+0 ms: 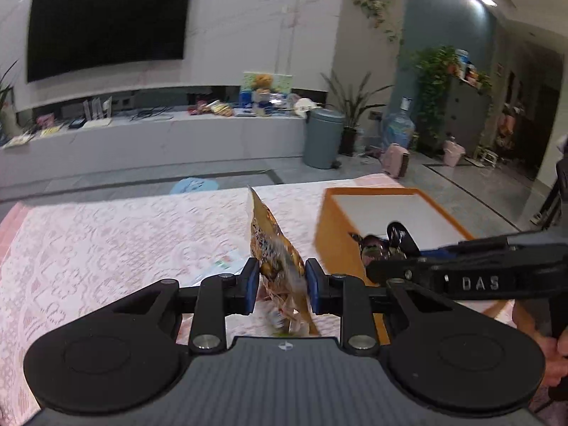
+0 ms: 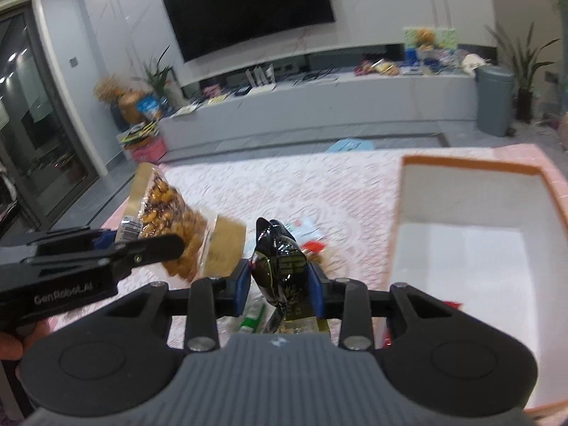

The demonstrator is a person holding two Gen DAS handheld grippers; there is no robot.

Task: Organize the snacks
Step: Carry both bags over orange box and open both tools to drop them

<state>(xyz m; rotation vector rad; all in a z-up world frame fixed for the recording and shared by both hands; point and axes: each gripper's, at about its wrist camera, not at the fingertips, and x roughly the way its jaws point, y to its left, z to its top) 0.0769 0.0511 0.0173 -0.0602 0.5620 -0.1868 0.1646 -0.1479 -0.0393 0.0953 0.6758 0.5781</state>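
My left gripper (image 1: 280, 285) is shut on a yellow snack bag (image 1: 271, 248) and holds it above the pink tablecloth; the same bag of golden nuts (image 2: 170, 220) shows at the left of the right wrist view. My right gripper (image 2: 278, 289) is shut on a dark shiny snack packet (image 2: 280, 266), also raised over the table. In the left wrist view that packet (image 1: 372, 246) sits at the near edge of the orange box (image 1: 337, 234). The box has a white inside (image 2: 461, 248) and lies to the right of both grippers.
Several loose snack packets (image 2: 305, 234) lie on the pink patterned tablecloth (image 1: 124, 234) under the grippers. Beyond the table are a grey bin (image 1: 323, 138), a long low TV bench (image 1: 159, 135) and a wall TV (image 1: 106, 25).
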